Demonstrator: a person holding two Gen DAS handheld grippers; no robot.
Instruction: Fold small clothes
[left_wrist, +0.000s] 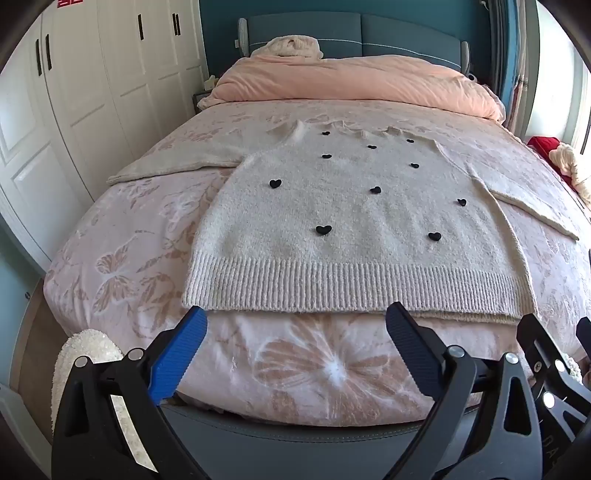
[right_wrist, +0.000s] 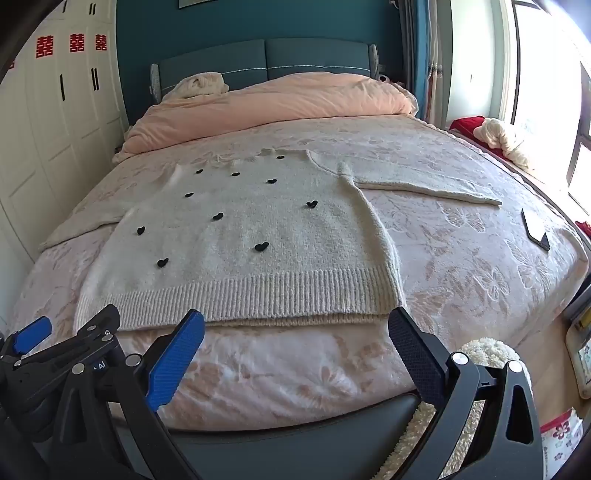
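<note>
Sweater (left_wrist: 354, 221) lies flat, front up, on bedspread (left_wrist: 122, 258), hem toward the foot of the bed, both sleeves spread sideways; laid out so edges and sleeves are reachable for folding. Left gripper (left_wrist: 295, 325) and right gripper (right_wrist: 295, 325) hang side by side just short of the hem, angled down, jaws fully apart, nothing between them. Likely first step: take the hem or a sleeve. Phone (right_wrist: 535, 230) lies well right of the sweater

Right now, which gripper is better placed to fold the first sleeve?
Probably the right gripper: the sweater's right sleeve lies flat and fully in its view. Both grippers are open and empty near the hem.
</note>
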